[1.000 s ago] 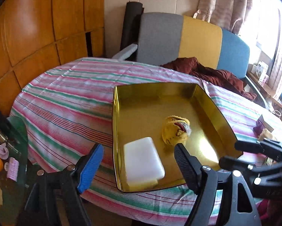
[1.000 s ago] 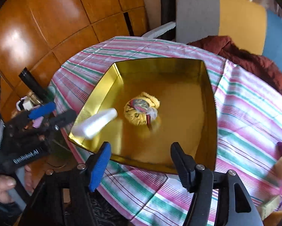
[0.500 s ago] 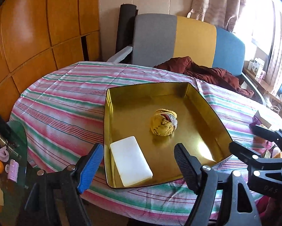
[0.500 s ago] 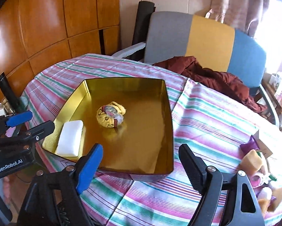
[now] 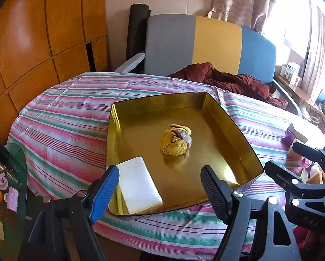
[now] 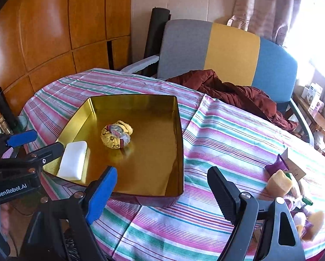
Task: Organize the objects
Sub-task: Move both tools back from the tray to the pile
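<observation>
A gold tin tray (image 5: 232,128) (image 6: 179,134) sits on the striped tablecloth. In it lie a white soap-like block (image 5: 138,184) (image 6: 73,161) at the near left corner and a yellow patterned cloth ball (image 5: 176,140) (image 6: 116,136) in the middle. My left gripper (image 5: 160,187) is open and empty, hovering just short of the tray's near edge. My right gripper (image 6: 162,191) is open and empty, above the cloth at the tray's near right corner. Each gripper shows in the other's view, the left (image 6: 30,143) and the right (image 5: 292,161).
Small loose items lie at the table's right: a tan sponge (image 6: 278,183), a purple piece (image 6: 275,166) and a small box (image 6: 295,163). A dark red garment (image 6: 227,91) drapes the far table edge against a grey, yellow and blue chair (image 6: 227,52). A side table with clutter (image 5: 4,187) stands at left.
Both grippers have pulled back and up from the tray, staying open. The right one has swung right, bringing the loose items at the table's right into view.
</observation>
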Demonstrator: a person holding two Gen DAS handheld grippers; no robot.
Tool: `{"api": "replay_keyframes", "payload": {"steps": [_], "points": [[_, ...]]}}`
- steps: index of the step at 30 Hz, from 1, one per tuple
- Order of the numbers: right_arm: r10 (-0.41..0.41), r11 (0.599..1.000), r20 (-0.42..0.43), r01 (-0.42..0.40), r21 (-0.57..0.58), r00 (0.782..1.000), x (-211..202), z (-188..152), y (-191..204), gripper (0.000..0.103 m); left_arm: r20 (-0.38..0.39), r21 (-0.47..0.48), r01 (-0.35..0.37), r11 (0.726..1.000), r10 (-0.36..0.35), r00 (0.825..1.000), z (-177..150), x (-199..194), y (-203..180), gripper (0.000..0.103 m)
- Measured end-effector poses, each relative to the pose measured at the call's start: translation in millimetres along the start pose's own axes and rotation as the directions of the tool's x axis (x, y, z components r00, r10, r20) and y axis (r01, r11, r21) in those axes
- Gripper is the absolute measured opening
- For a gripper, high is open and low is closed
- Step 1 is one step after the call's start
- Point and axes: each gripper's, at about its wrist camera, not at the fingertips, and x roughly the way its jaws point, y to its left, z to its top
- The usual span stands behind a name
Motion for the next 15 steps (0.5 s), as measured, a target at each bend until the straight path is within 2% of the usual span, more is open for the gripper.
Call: {"api": "replay_keyframes", "payload": {"steps": [15], "points": [[-0.024, 0.999, -0.003, 0.024, 0.045, 1.0, 0, -8, -22, 0.086, -0.02, 0.057, 0.032, 0.998, -0.031, 0.999, 2, 6, -24, 0.079]]}}
